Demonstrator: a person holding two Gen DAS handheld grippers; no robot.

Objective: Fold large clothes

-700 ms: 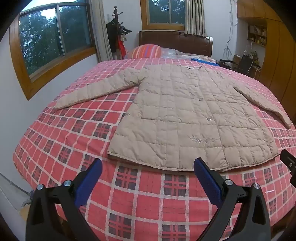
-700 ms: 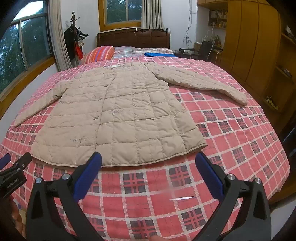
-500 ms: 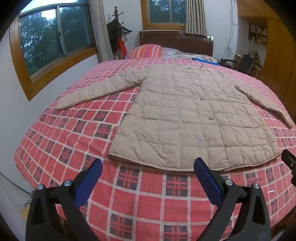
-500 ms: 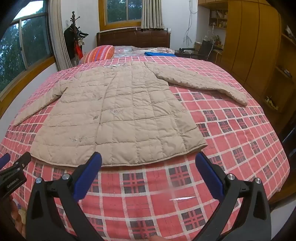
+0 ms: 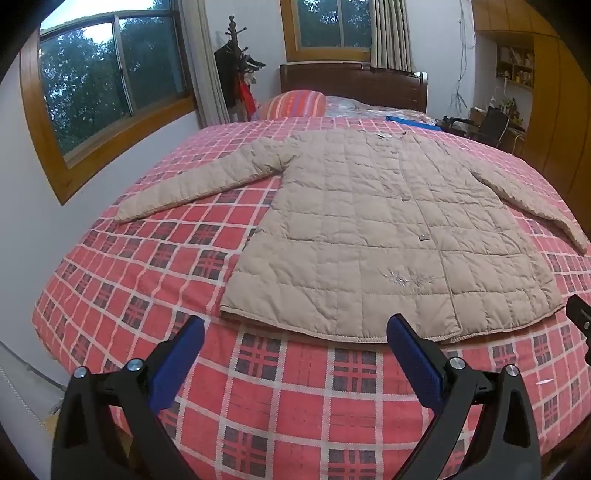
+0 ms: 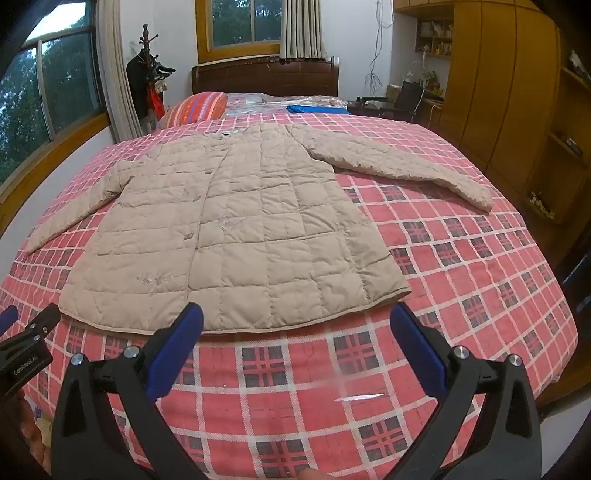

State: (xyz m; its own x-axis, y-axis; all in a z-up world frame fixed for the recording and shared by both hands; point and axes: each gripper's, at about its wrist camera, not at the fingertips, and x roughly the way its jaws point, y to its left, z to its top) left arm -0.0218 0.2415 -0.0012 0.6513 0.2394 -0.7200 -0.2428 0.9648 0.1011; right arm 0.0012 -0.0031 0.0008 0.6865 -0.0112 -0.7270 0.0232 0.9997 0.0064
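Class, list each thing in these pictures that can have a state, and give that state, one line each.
Coat: spread flat on the bed, buttoned, both sleeves out, unfolded.
Bed: covered with a red checked spread.
Left gripper: open, empty.
Right gripper: open, empty.
Curtain: drawn aside.

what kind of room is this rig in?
Almost certainly a home bedroom: the quilted beige coat lies spread on a large bed with a red plaid bedspread, a dark wooden headboard and striped pillow behind it, and a built-in wooden wardrobe alongside.
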